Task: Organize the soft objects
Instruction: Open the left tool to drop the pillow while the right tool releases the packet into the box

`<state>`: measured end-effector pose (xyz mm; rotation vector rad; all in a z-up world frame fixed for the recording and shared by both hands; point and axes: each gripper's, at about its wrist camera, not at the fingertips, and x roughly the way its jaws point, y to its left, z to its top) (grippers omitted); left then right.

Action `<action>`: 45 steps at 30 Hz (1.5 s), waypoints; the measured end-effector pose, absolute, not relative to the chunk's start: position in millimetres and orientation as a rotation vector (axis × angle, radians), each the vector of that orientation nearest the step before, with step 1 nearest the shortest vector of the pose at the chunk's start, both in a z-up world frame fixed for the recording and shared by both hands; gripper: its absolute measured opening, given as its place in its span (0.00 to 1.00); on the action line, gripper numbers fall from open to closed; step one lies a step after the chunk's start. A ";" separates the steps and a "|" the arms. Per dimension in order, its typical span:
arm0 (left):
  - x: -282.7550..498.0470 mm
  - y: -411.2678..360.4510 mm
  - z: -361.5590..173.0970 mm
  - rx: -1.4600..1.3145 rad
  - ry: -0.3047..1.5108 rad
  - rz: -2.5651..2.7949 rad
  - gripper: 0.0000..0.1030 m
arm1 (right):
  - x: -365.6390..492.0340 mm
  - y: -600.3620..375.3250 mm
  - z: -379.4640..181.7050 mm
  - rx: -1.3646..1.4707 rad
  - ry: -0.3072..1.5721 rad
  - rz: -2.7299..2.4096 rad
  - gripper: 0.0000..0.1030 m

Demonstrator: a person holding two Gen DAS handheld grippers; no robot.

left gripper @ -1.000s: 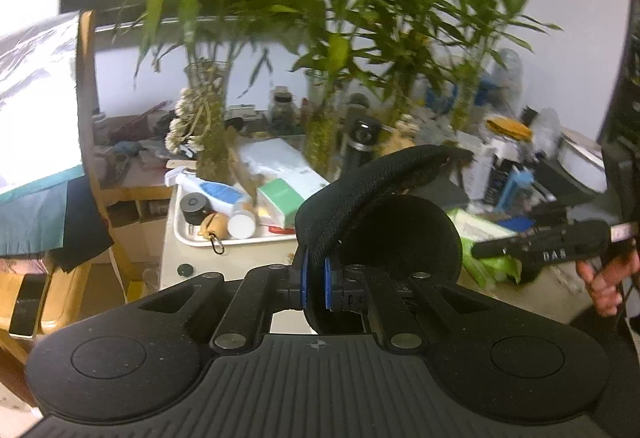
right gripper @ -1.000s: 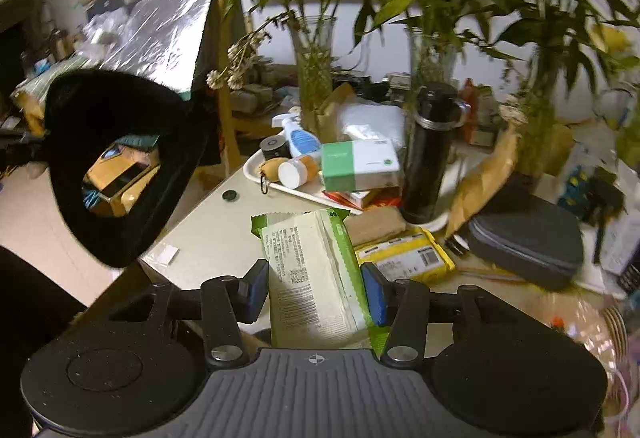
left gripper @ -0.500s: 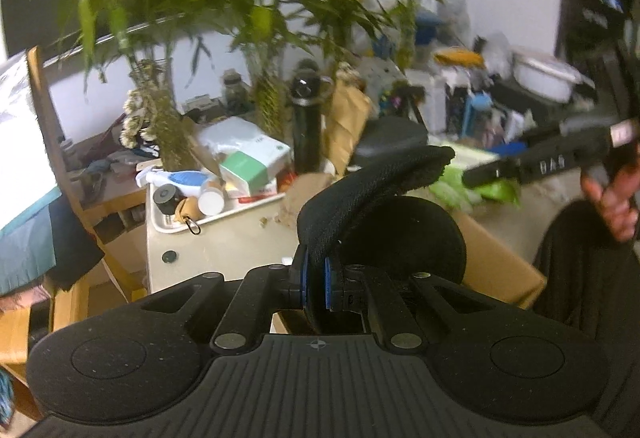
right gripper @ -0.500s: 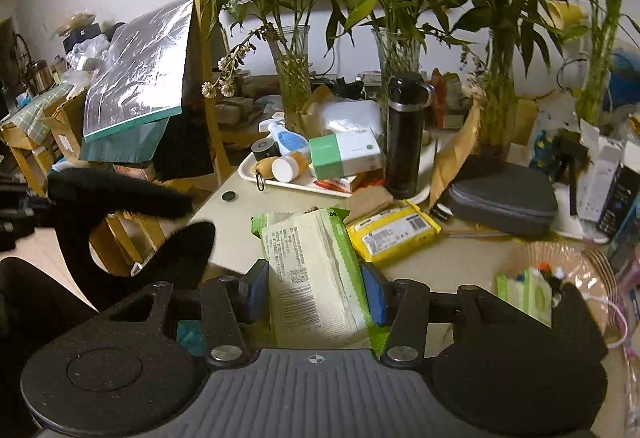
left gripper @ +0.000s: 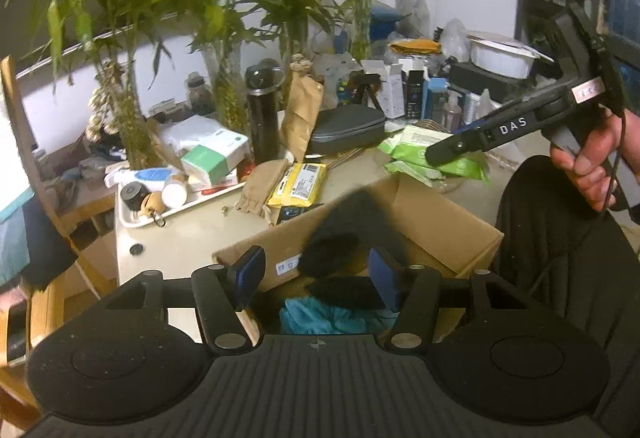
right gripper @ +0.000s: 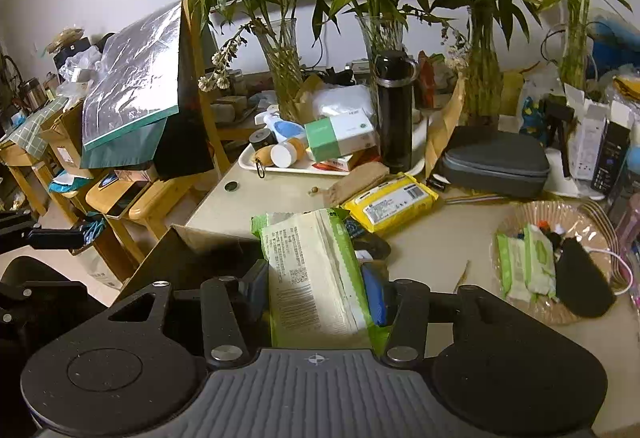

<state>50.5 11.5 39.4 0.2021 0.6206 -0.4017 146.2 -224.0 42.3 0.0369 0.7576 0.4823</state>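
**Over the open box: black pad loose between parting jaws, wipes pack clamped**

Above the open brown cardboard box (left gripper: 436, 222) at the near edge of the cluttered beige table (left gripper: 180, 238), the left gripper (left gripper: 316, 278) tilts downward, its blue-padded fingers (left gripper: 250, 272) spreading apart. The black padded fabric piece (left gripper: 352, 234), blurred, sits in the gap over the box mouth; neither pad presses on it. Below it inside the box lies a teal fuzzy cloth (left gripper: 320, 320).

The right gripper (right gripper: 316, 288) also angles down over the table's near edge, its jaws closed on a soft green-and-white wet-wipes pack (right gripper: 316, 278) that sticks out forward between the pads. In the left wrist view the person's hand (left gripper: 588, 169) wraps the grey handle at the right, with that pack showing green beneath the black gripper body.

Just beyond the held pack, a yellow wipes packet (right gripper: 390, 203) lies flat on the table, beside a tan cloth pouch (right gripper: 358, 177). A grey zippered case (right gripper: 494, 161) rests further back, and a woven basket (right gripper: 592, 314) near the table's right edge holds more green wipes packs (right gripper: 524, 262) and a black fabric piece. A white tray (right gripper: 288, 167) with bottles sits at the far left corner.
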 end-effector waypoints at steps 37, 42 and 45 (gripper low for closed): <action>42.2 44.2 36.8 0.069 0.634 -0.261 0.55 | 139.1 -179.9 39.0 -0.085 0.736 0.614 1.00; 46.3 42.6 37.2 0.069 0.634 -0.252 0.55 | 140.4 -190.3 33.0 -0.058 0.753 0.582 1.00; 48.7 41.1 36.8 0.070 0.631 -0.249 0.55 | 141.6 -195.6 29.9 -0.045 0.757 0.556 1.00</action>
